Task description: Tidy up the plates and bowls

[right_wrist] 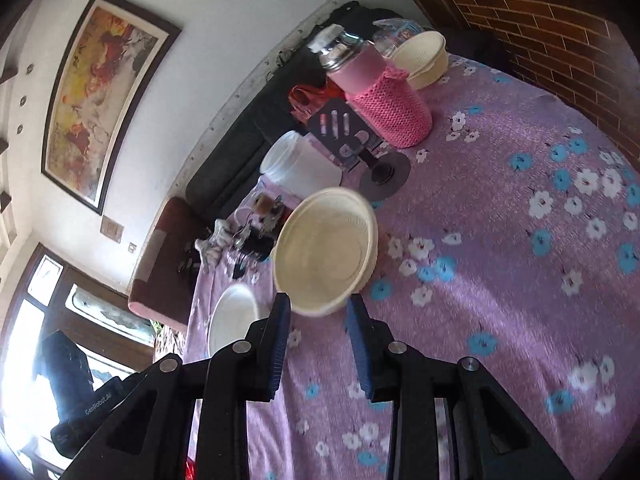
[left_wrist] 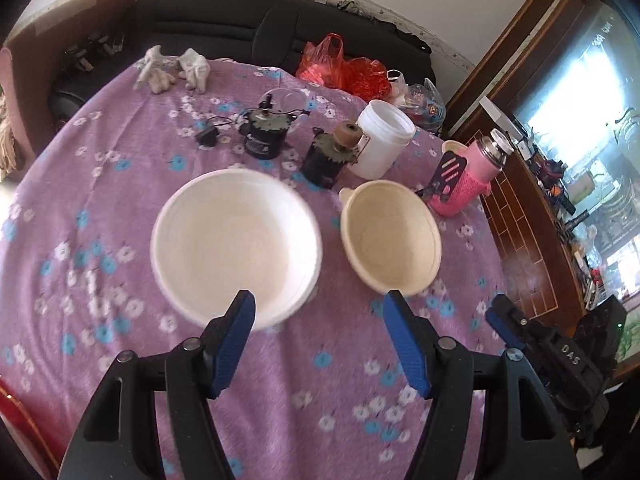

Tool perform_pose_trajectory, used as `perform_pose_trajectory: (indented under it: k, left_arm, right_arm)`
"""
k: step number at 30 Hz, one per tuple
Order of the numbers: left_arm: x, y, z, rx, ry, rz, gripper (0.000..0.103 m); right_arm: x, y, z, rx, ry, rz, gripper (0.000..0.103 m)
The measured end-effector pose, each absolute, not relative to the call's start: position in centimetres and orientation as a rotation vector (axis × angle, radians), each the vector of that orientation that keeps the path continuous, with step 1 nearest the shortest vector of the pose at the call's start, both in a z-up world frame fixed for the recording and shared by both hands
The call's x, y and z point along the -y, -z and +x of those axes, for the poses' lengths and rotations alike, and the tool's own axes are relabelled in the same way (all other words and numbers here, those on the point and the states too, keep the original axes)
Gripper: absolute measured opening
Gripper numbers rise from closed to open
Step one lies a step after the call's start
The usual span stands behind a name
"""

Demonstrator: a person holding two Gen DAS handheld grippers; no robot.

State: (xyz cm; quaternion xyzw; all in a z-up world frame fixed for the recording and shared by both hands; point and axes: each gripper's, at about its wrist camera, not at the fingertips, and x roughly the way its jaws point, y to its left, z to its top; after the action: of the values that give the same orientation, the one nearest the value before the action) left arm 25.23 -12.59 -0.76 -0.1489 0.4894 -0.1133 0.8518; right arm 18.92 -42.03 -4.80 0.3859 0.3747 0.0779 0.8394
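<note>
A white bowl (left_wrist: 236, 246) sits on the purple flowered tablecloth (left_wrist: 320, 380), with a cream bowl (left_wrist: 390, 238) to its right. My left gripper (left_wrist: 318, 300) is open and empty, just short of the near rims of both bowls. My right gripper (right_wrist: 318, 302) is open, its jaws on either side of the cream bowl's (right_wrist: 326, 250) near rim without closing on it. The white bowl (right_wrist: 232, 318) shows to its left. More cream bowls (right_wrist: 424, 56) are stacked at the far end of the table. The right gripper's body (left_wrist: 560, 352) shows at the left view's right edge.
Behind the bowls stand two dark motors (left_wrist: 262, 132), a white plastic jar (left_wrist: 382, 140), a pink-sleeved bottle (left_wrist: 468, 176) and a black slotted spatula (left_wrist: 448, 174). White gloves (left_wrist: 174, 68) and a red bag (left_wrist: 344, 66) lie at the far edge. A brick-patterned cabinet (right_wrist: 560, 20) borders the table.
</note>
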Motion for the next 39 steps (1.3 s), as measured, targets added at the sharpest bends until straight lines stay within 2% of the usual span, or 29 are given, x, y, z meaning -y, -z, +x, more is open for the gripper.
perform_pose_trajectory:
  k: [8,15,17,20,26,34,39]
  left_arm:
    - [16.8,5.2,29.8,-1.123,0.286,-0.442,0.065]
    - [16.3,6.8,30.3,-1.128,0.21,-0.457,0.067]
    - [15.7,6.5,30.3,-1.117,0.227,-0.485,0.067]
    - [15.7,6.5,30.7,-1.116,0.233,-0.476,0.077]
    - [16.1,7.9,31.6,-1.161,0.29,-0.563,0.077]
    - [18.7,5.3,30.6,-1.09,0.47,-0.597,0.079]
    - [19.7,8.4,31.9,-1.191,0.441,-0.605,0.079]
  right_arm:
    - [44.1,6.2,27.3,-0.844,-0.154,0.841,0.032]
    - [44.8,8.5,30.9,-0.903,-0.169,0.806,0.032]
    - [44.9,9.0,31.5,-0.909,-0.169,0.817,0.032]
    - [44.7,8.9,32.1,-0.887,-0.168,0.796,0.032]
    - [44.7,9.8,32.7,-0.908,-0.172,0.801,0.032]
    - [45.6,9.3,32.1,-0.873,-0.152,0.822,0.031]
    - [45.8,9.4,32.0,-0.876,-0.152,0.83,0.031]
